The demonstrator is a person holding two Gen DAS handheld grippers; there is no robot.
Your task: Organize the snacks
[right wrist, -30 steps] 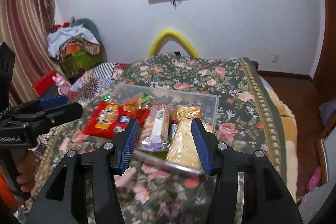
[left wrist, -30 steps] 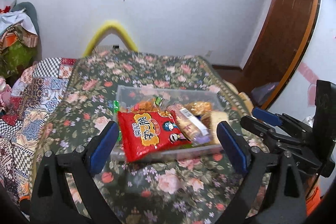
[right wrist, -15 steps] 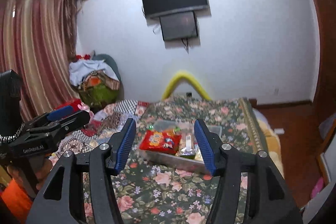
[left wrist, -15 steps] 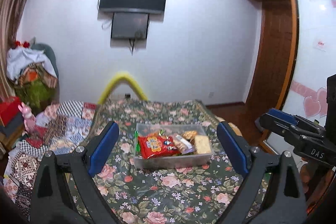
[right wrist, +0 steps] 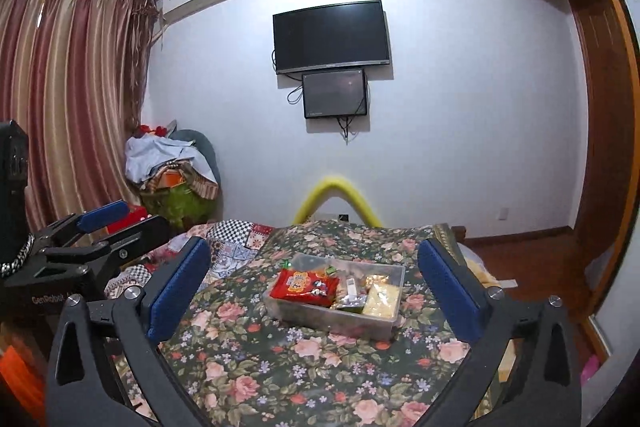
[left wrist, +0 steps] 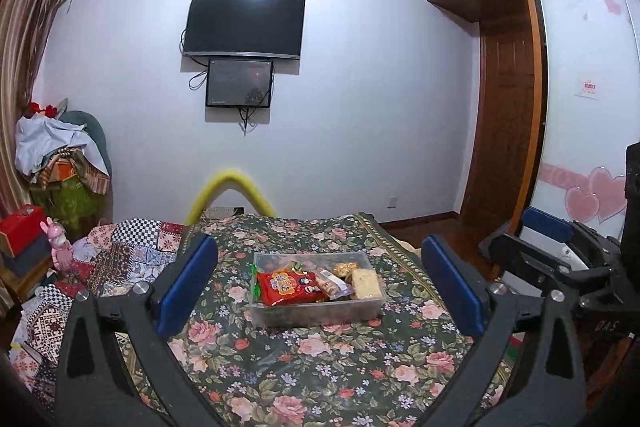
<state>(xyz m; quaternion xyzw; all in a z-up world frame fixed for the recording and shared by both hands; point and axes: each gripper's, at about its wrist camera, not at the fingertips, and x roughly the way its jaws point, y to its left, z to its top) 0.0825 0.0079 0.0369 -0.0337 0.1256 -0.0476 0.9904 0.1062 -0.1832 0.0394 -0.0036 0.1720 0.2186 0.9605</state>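
several crinkly snack packets (left wrist: 294, 287) fill one clear rectangular plastic box (left wrist: 320, 313).

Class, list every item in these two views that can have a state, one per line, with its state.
Clear plastic bin: lidless, filled with snacks.
Red snack bag: lying on top, sealed.
Wall-mounted black television: off.
Striped curtains: drawn.
Left gripper: jaws opening, nothing between.
Right gripper: jaws opening, nothing between.

Both grippers held up, side by side, nothing between their fingers

The left gripper (left wrist: 320, 283) and the right gripper (right wrist: 314, 287) both point slightly downward with jaws opening wide, blue-padded fingers (left wrist: 188, 285) spread far apart and empty; each shows at the edge of the other's view.
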